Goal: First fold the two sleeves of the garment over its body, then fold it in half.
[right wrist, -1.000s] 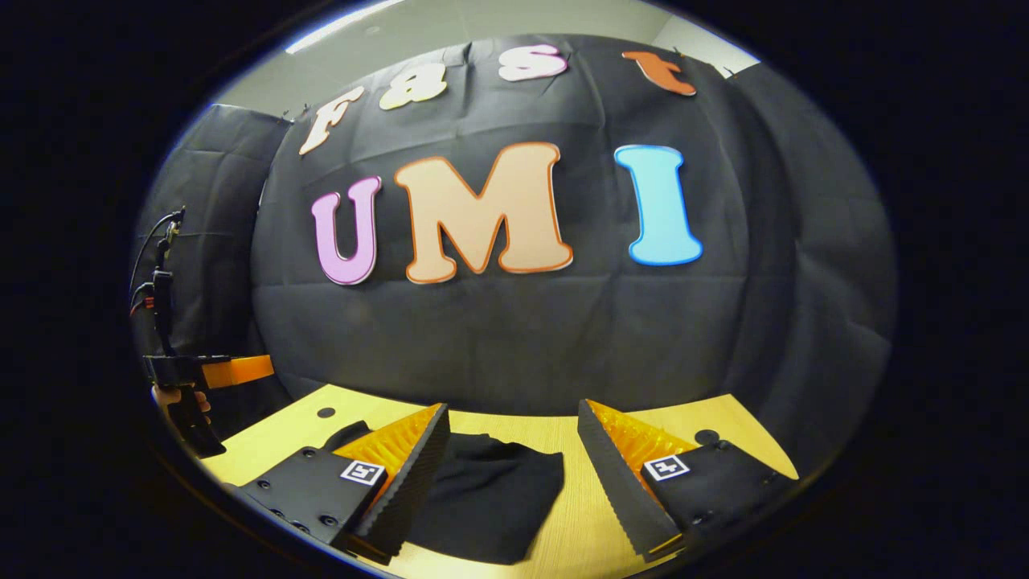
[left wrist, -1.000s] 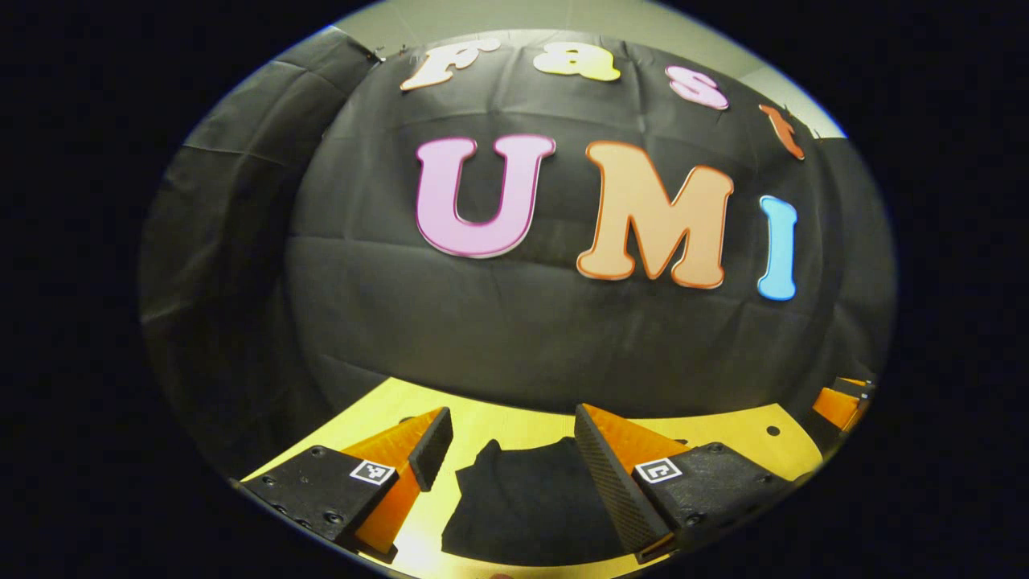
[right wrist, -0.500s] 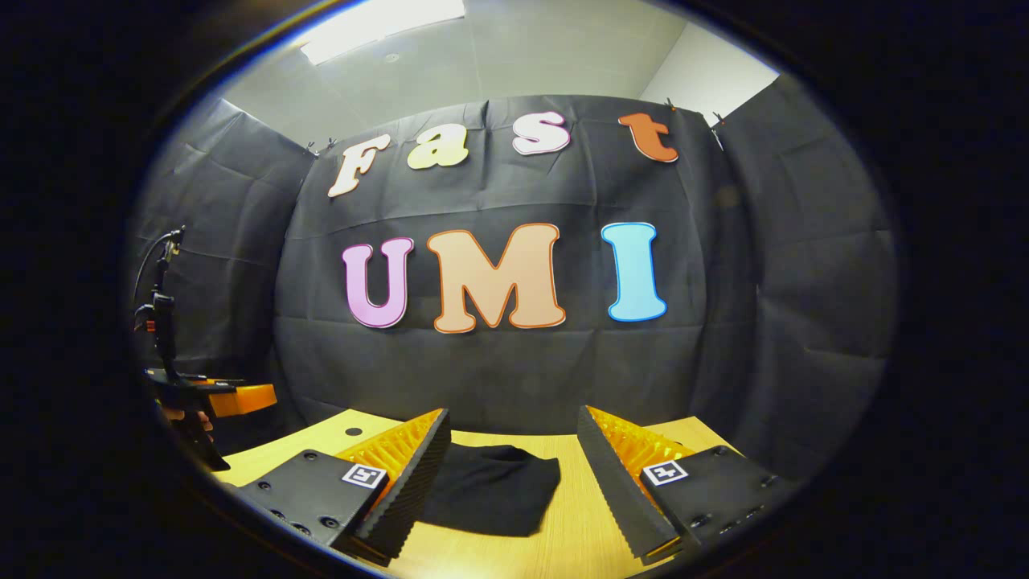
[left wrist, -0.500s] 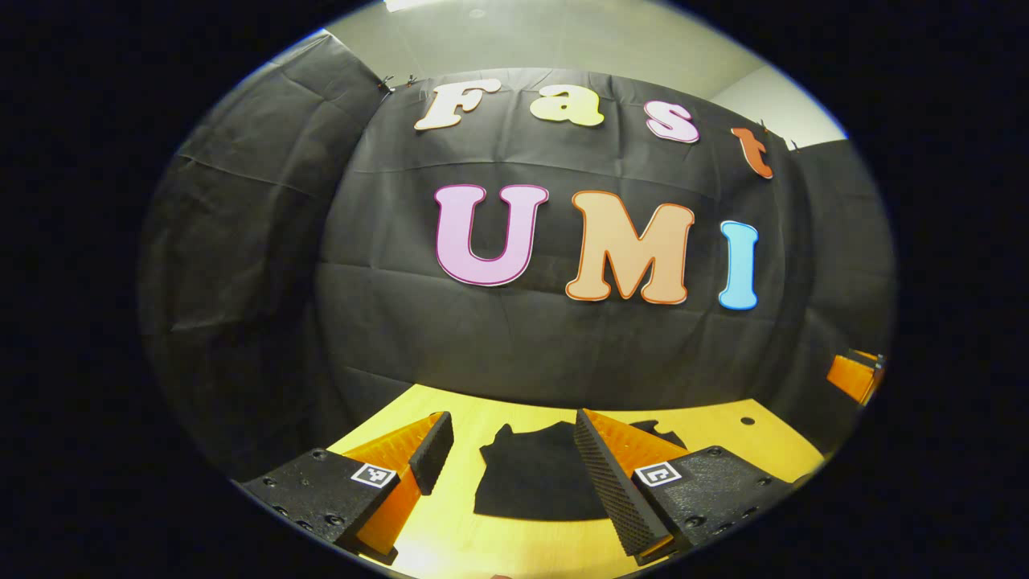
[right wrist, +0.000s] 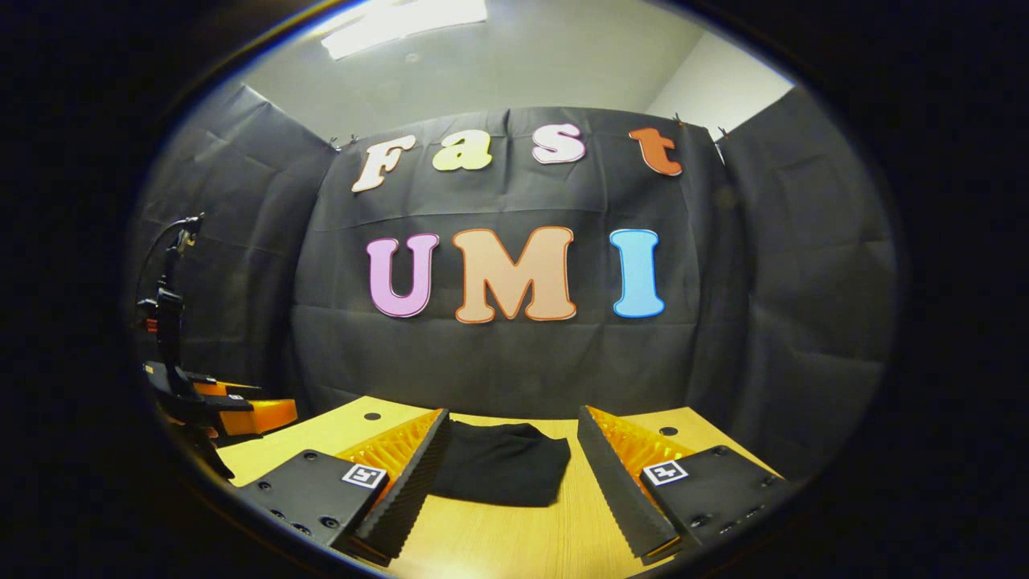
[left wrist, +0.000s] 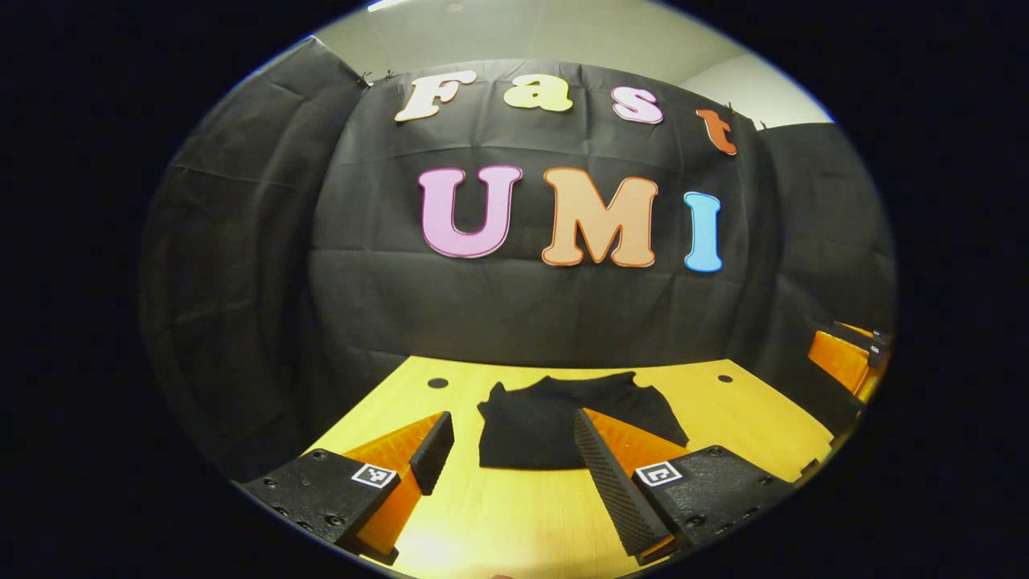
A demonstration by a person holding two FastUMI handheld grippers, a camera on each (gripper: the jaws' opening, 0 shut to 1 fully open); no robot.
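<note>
Since the earlier frames both grippers have drawn back and up from the garment: in the left gripper view more bare table now lies between the fingers and the cloth, and in the right gripper view the cloth sits farther ahead.

Left gripper [left wrist: 514, 450]: fingers spread wide, holding nothing, clear of the table [left wrist: 514, 523]. Right gripper [right wrist: 514, 458]: likewise spread and empty.

Garment [left wrist: 563, 418]: a compact dark bundle lying flat on the table, ahead of both grippers. From the left gripper it lies straight ahead and slightly toward its right finger, which overlaps the cloth's near right part in the view. From the right gripper the garment [right wrist: 502, 474] lies ahead, toward its left finger. Neither gripper touches it.

Long axis: runs across both views, side to side, not toward the grippers. A notch like a neckline shows at the far edge, so the garment seems to point away.

Judgement: sleeves and half fold appear done; neither gripper is clearly nearer.
</note>
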